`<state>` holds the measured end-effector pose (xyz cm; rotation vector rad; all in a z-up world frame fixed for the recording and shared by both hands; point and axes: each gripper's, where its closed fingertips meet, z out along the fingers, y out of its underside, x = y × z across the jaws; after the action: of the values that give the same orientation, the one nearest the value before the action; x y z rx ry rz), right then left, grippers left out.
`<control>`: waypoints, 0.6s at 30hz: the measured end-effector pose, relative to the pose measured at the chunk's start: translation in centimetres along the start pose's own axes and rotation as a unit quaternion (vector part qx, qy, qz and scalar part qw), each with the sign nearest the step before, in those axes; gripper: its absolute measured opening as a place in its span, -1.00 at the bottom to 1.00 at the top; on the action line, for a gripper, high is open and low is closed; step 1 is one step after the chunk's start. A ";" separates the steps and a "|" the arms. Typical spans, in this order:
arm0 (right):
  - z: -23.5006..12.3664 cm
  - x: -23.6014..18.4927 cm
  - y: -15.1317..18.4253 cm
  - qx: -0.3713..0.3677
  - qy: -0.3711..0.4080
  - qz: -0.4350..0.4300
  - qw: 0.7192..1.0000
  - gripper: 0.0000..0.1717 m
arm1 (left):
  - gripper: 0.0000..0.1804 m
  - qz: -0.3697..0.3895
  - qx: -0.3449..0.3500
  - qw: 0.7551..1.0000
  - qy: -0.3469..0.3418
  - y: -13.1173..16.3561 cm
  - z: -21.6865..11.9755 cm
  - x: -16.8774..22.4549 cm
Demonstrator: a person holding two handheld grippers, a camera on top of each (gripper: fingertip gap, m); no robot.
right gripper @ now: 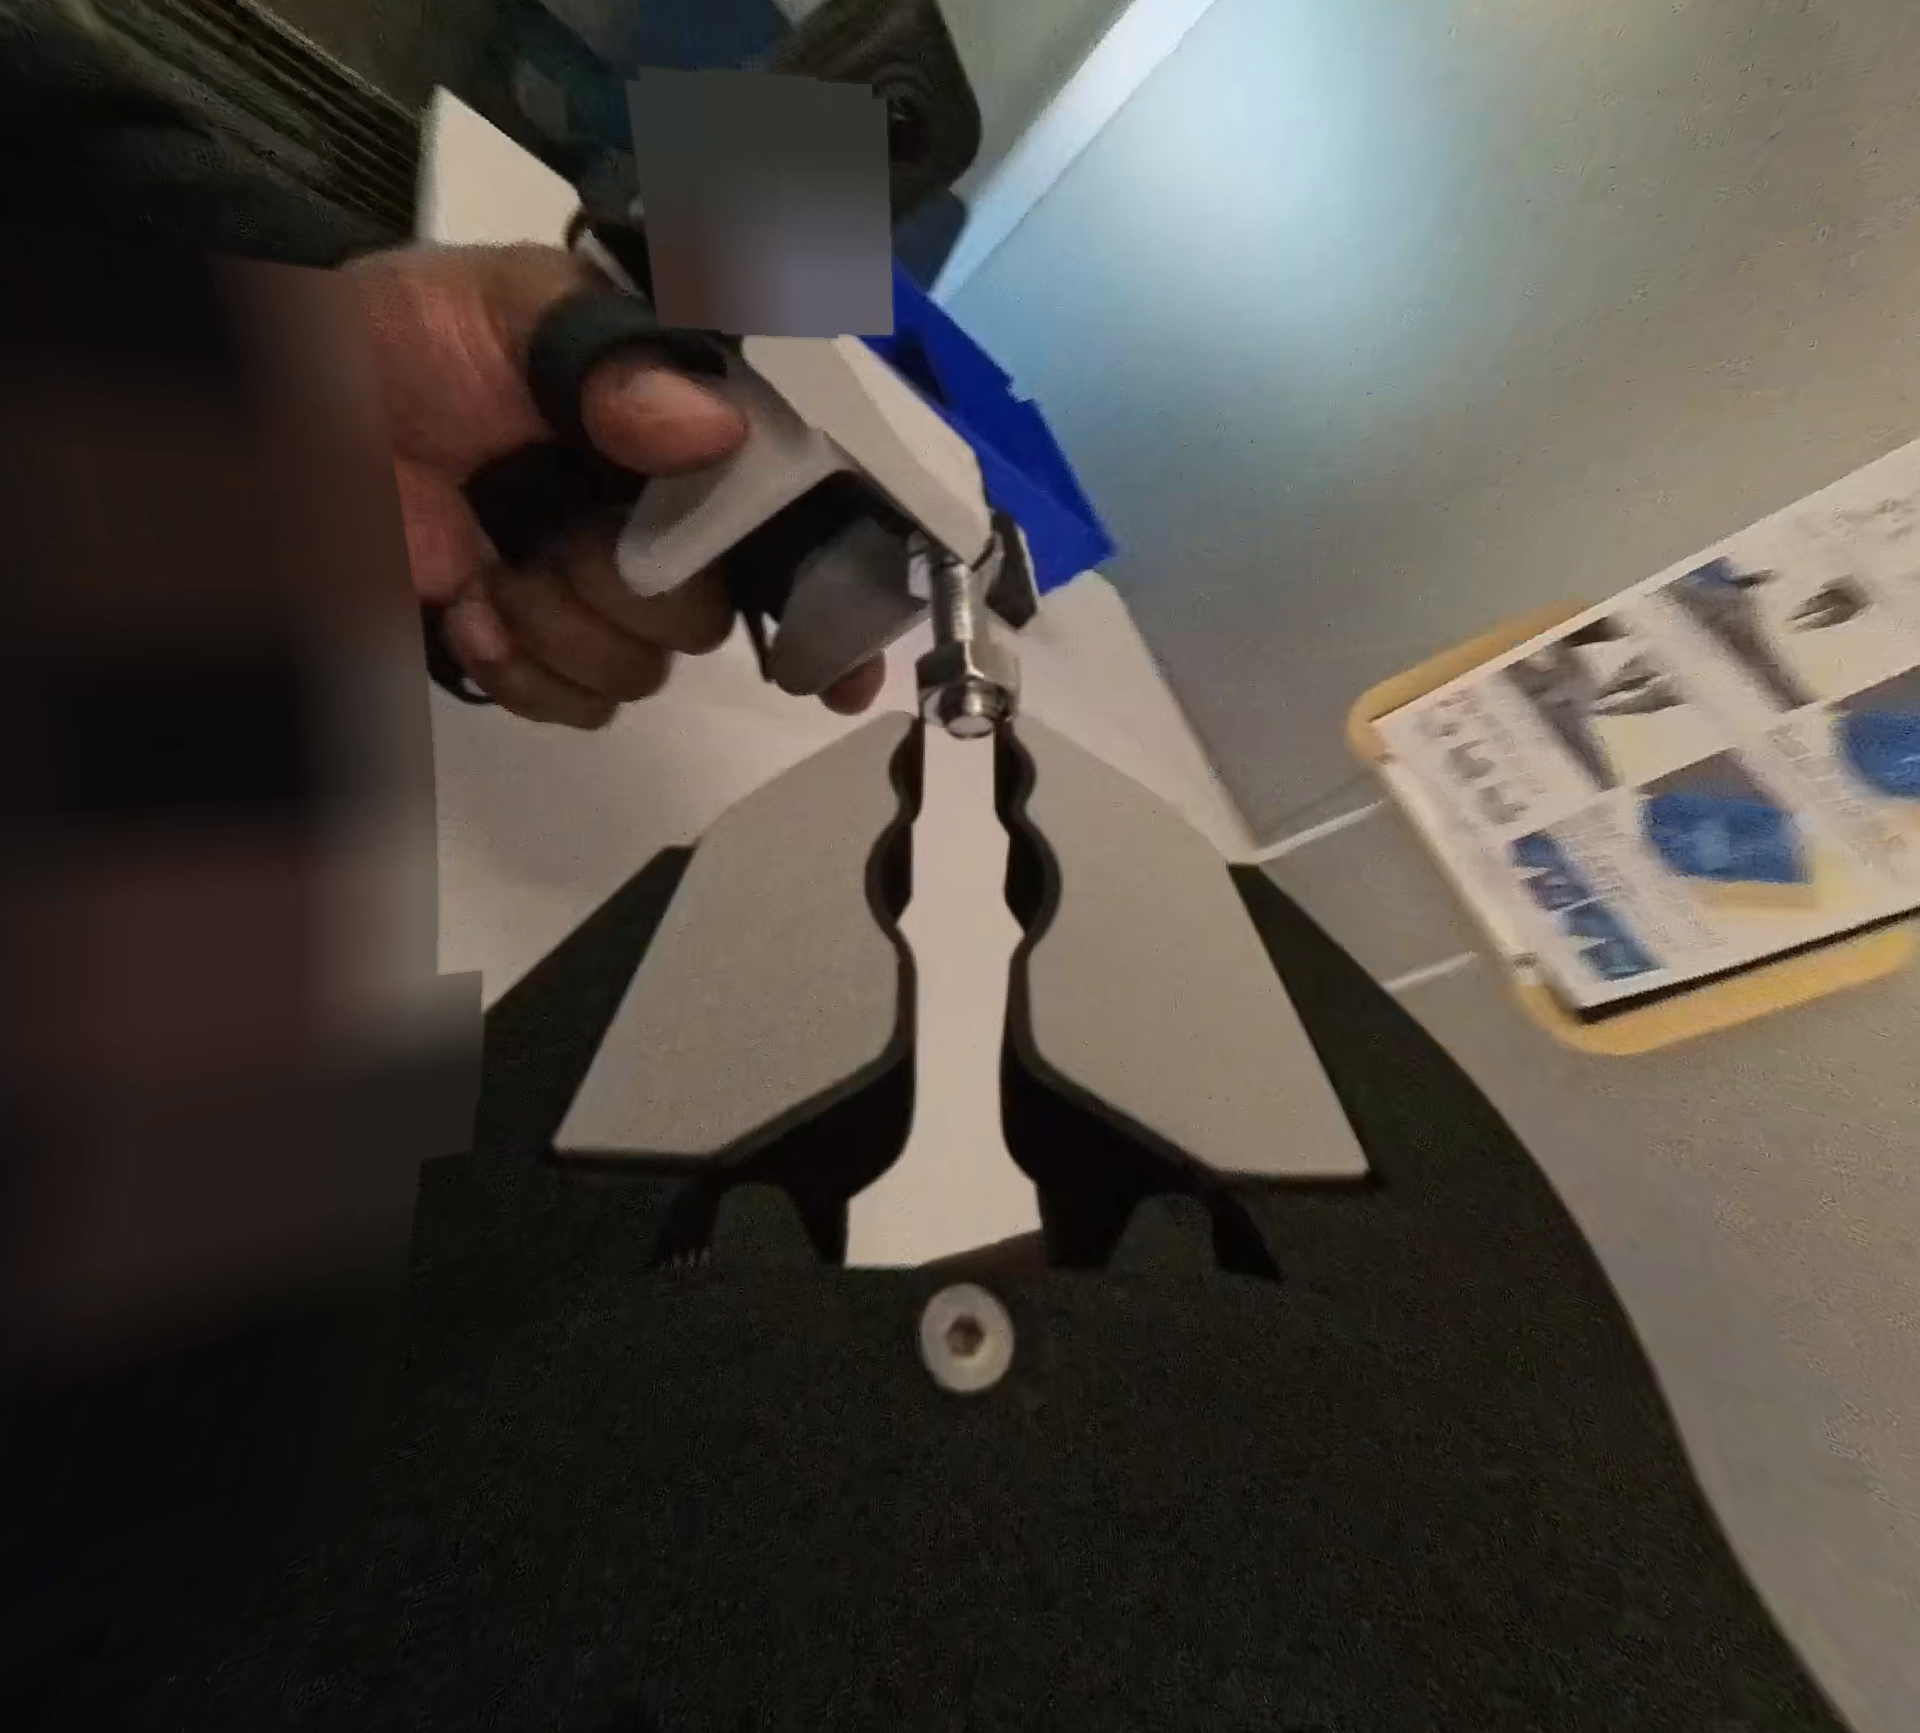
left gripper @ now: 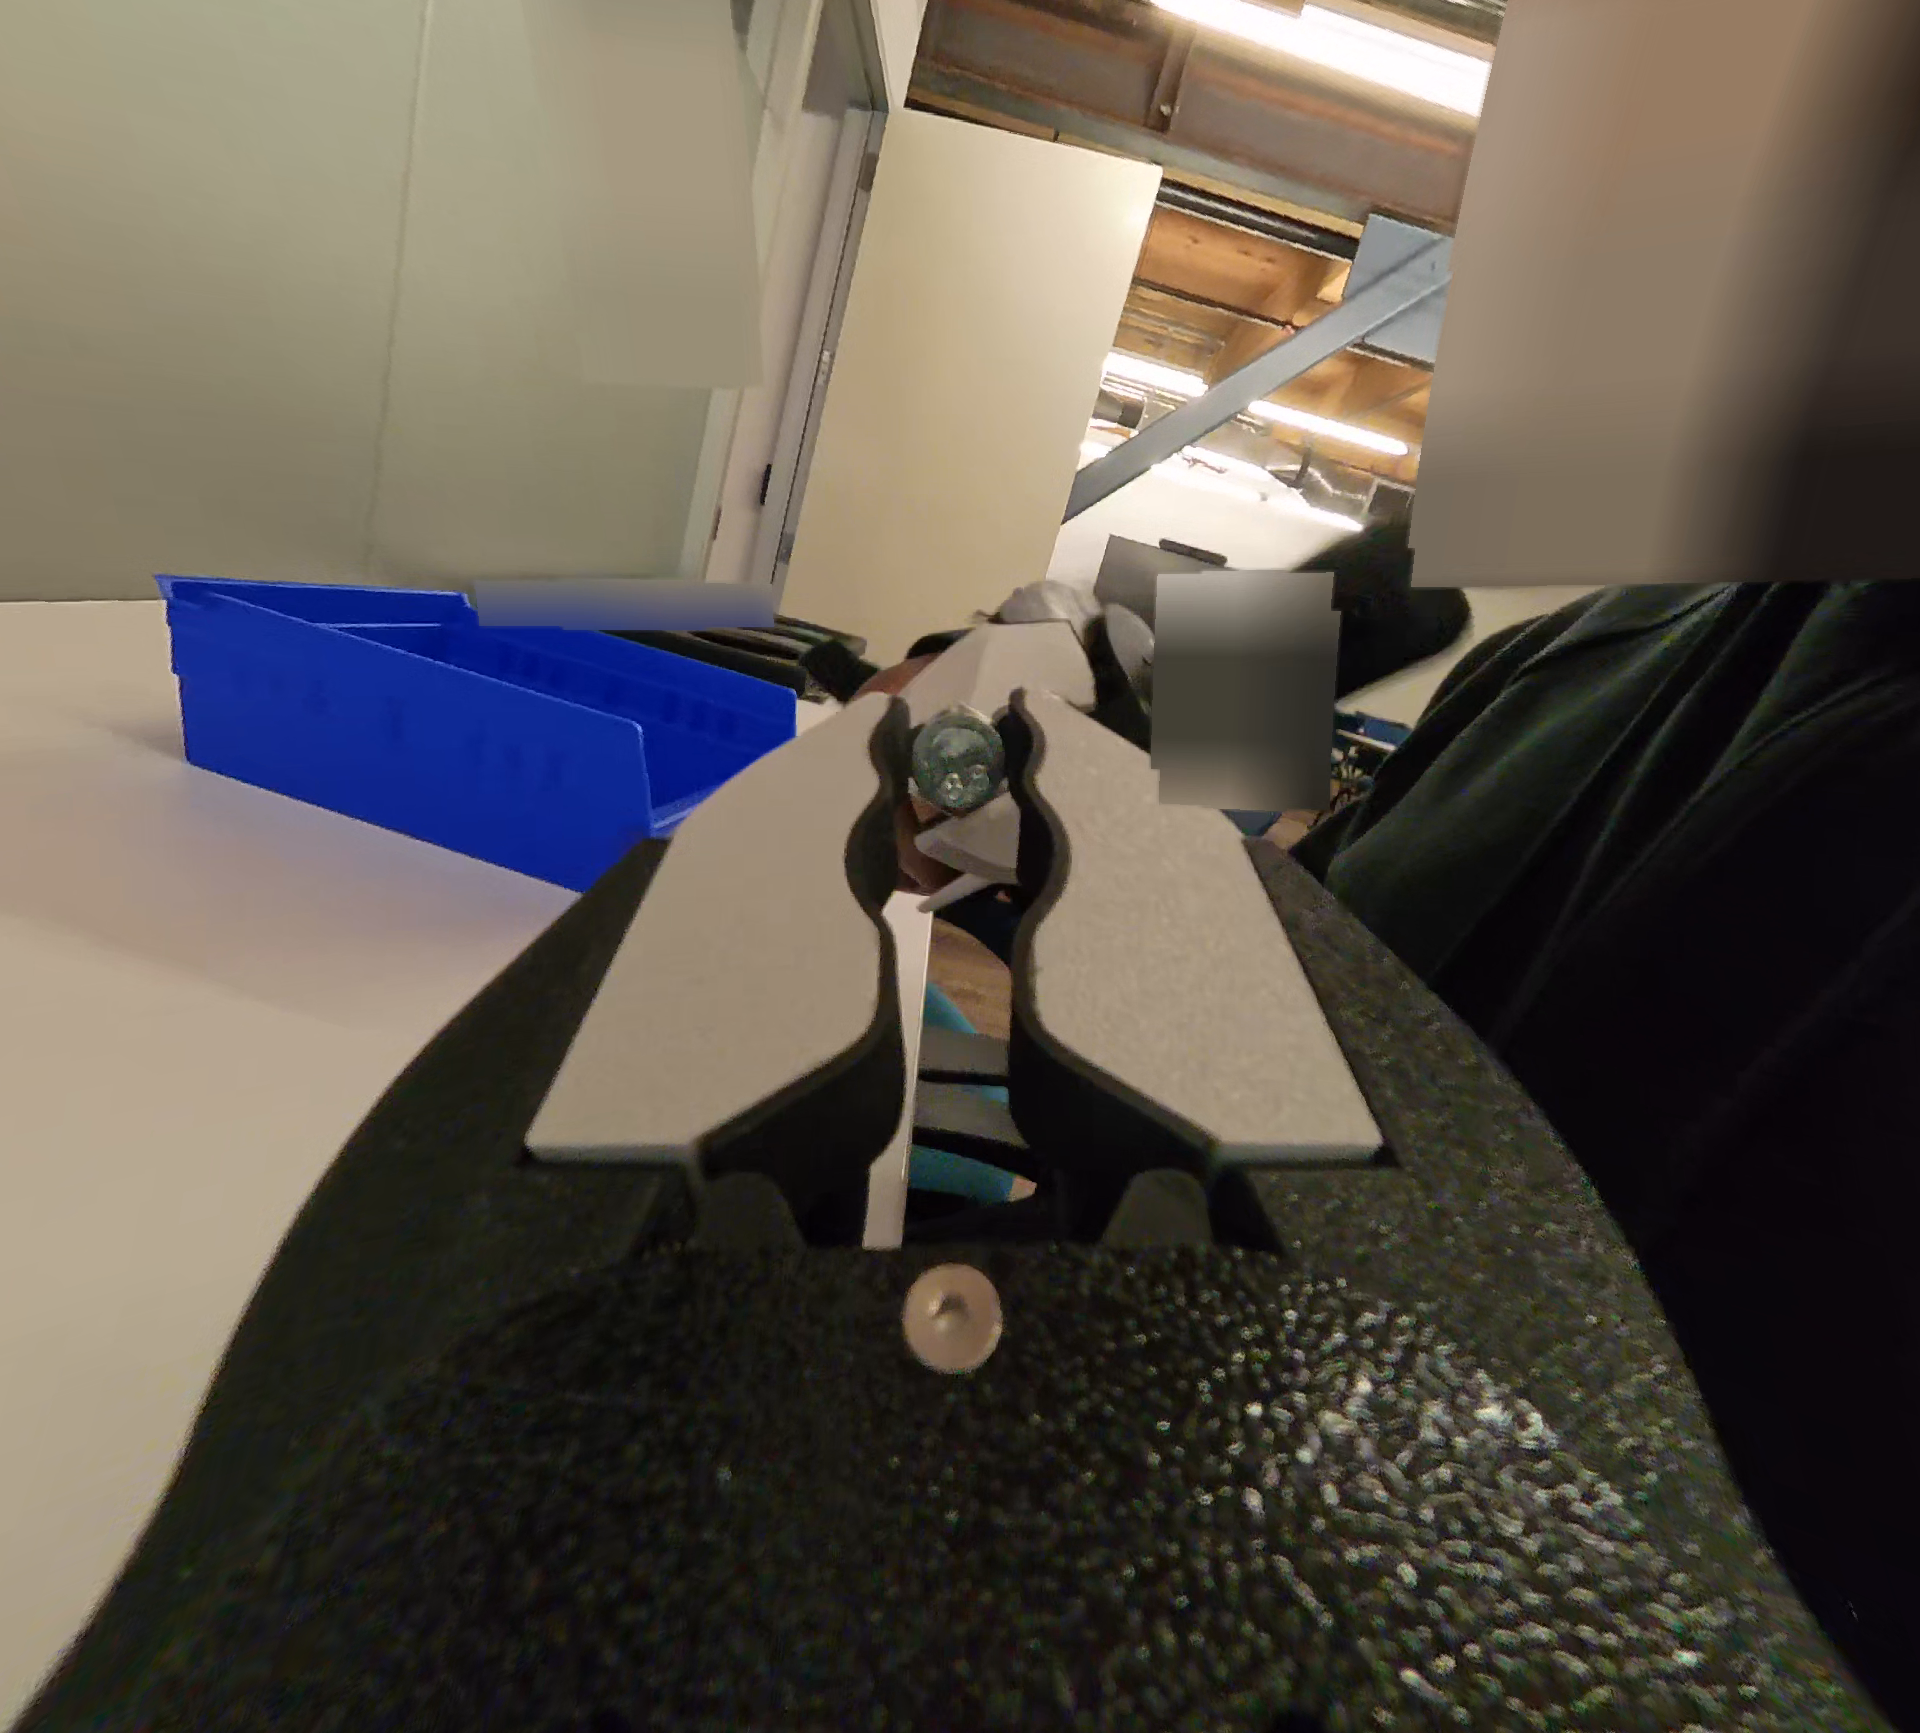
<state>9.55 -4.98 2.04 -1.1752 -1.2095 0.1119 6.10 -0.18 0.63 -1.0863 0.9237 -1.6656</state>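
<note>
The left gripper (left gripper: 957,753) is clamped on a silver bolt (left gripper: 956,761), both pads pressed to its head, which faces the left wrist camera. In the right wrist view that bolt (right gripper: 954,618) sticks out of the left gripper toward six o'clock with a nut (right gripper: 971,701) on its threaded end. The right gripper (right gripper: 961,733) has its fingertips closed against the sides of the nut. A hand (right gripper: 540,478) at ten o'clock grips the left gripper's handle. A blue bin (left gripper: 447,707) stands on the white table (left gripper: 156,1008) at nine o'clock in the left view. A clipboard with printed sheets (right gripper: 1683,810) lies at three o'clock in the right view.
</note>
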 end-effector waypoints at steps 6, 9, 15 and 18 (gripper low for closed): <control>-2.7 -1.7 -4.0 0.104 -0.329 0.532 0.773 -1.00 | -0.81 0.042 -0.035 0.998 -0.005 0.4 0.1 0.2; -2.0 -1.2 -1.8 0.062 -0.230 0.448 0.862 -0.73 | -0.81 0.012 0.002 1.000 0.000 -0.5 -0.2 0.1; -2.5 -0.1 -2.0 0.018 -0.027 0.080 0.996 -0.59 | -0.81 -0.024 0.022 0.999 -0.001 -0.9 -0.4 -0.2; -3.2 1.1 -3.8 0.053 0.069 -0.040 0.995 -0.55 | -0.81 -0.045 0.029 0.999 0.006 -0.9 -0.3 -0.1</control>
<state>10.56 -8.08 5.96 -1.0234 -1.1140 0.0346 5.59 0.24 1.37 -1.0947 0.8398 -1.7632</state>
